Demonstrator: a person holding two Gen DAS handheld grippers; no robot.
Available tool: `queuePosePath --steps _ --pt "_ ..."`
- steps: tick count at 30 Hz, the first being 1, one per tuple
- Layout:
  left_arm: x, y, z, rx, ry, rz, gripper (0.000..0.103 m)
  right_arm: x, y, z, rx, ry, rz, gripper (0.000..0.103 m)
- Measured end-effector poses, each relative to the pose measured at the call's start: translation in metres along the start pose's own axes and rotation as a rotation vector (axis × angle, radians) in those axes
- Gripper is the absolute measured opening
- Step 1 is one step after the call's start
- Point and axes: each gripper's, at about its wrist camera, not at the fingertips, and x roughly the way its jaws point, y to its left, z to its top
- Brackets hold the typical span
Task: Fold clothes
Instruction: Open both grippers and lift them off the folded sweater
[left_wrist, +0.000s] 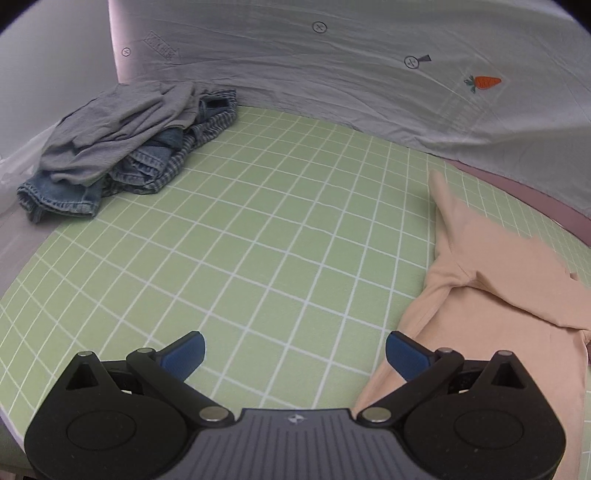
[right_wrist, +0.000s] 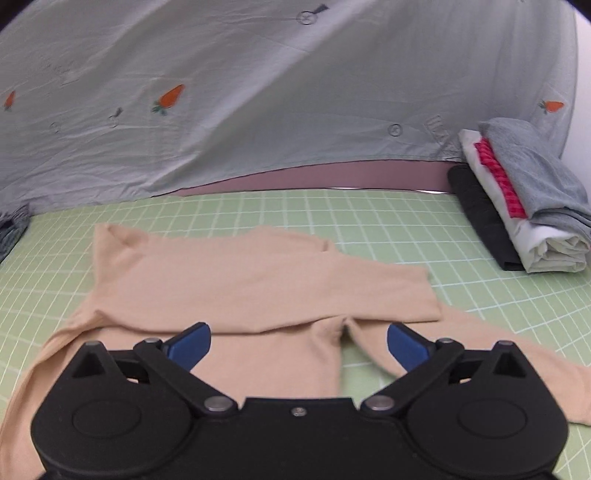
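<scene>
A peach long-sleeved top (right_wrist: 258, 280) lies on the green grid mat (right_wrist: 461, 295), its upper part folded across and a sleeve trailing toward the right. My right gripper (right_wrist: 299, 345) hovers just over its near half, open, with nothing between the blue pads. In the left wrist view the same top (left_wrist: 491, 295) fills the right side. My left gripper (left_wrist: 295, 354) stands open above bare mat (left_wrist: 258, 240), left of the garment; its right pad is near the top's left edge.
A heap of unfolded clothes (left_wrist: 122, 147), grey fabric over denim and striped cloth, sits at the mat's far left. A stack of folded clothes (right_wrist: 524, 199) lies at the far right. A pale sheet with carrot prints (right_wrist: 258, 92) hangs behind the mat.
</scene>
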Motion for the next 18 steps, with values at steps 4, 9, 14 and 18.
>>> queuePosePath --steps 4,9,14,18 --pt "-0.002 0.034 -0.010 0.019 0.025 -0.021 0.103 -0.021 0.052 -0.020 -0.040 0.027 0.038 0.103" --pt "-0.003 0.077 -0.011 0.083 0.051 -0.063 0.103 -0.043 0.125 -0.041 -0.034 0.063 0.001 0.103" --pt "-0.005 0.114 -0.005 0.157 0.039 -0.129 0.103 -0.054 0.202 -0.063 -0.046 0.073 -0.018 0.103" --pt "-0.013 0.139 -0.003 0.211 0.037 -0.189 0.103 -0.060 0.247 -0.079 -0.001 0.097 0.007 0.094"
